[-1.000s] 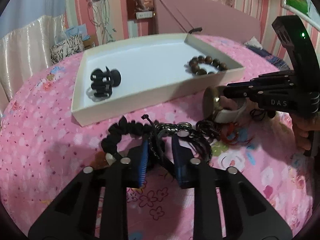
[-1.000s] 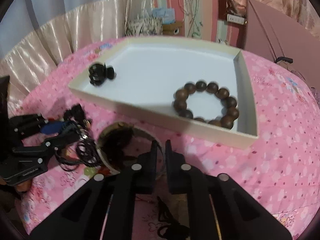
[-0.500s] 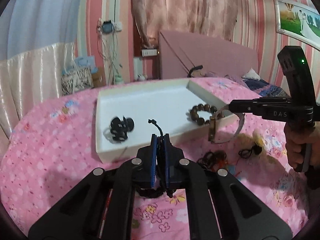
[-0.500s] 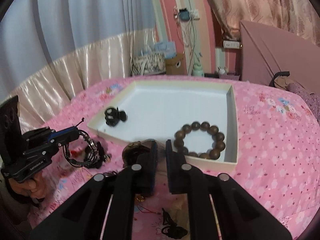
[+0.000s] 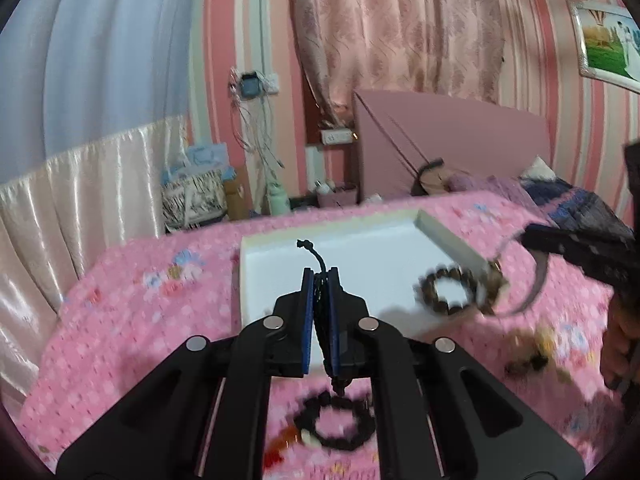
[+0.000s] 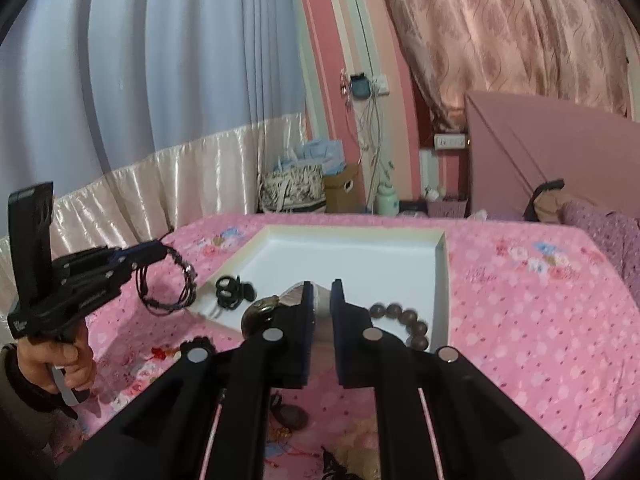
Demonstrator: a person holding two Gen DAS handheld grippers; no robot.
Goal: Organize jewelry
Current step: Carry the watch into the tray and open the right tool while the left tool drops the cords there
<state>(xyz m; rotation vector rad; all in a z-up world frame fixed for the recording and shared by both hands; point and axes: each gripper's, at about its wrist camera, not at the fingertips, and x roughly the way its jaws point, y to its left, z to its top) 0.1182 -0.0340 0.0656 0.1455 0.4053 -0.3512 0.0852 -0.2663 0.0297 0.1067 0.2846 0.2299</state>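
Note:
My left gripper [image 5: 320, 276] is shut on a black braided cord bracelet [image 5: 318, 260] and holds it above the near edge of the white tray [image 5: 360, 240]. From the right wrist view the bracelet [image 6: 176, 280] hangs from the left gripper [image 6: 158, 250]. My right gripper [image 6: 322, 288] is shut on the pale strap of a wristwatch [image 6: 264, 314], held above the tray [image 6: 440, 264]. The watch [image 5: 494, 284] hangs near the brown bead bracelet [image 5: 448, 288] in the tray. A black hair clip [image 6: 230, 290] also lies in the tray.
On the pink flowered bedspread [image 5: 140, 320] in front of the tray lie a black scrunchie [image 5: 336, 424] and small dark and red pieces [image 5: 528, 360]. Behind the bed are a pink headboard [image 5: 460, 140], bags and curtains.
Both grippers have lifted from the bedspread, the left with the cord bracelet, the right with the watch, and have moved toward the tray. The scrunchie stayed on the bed.

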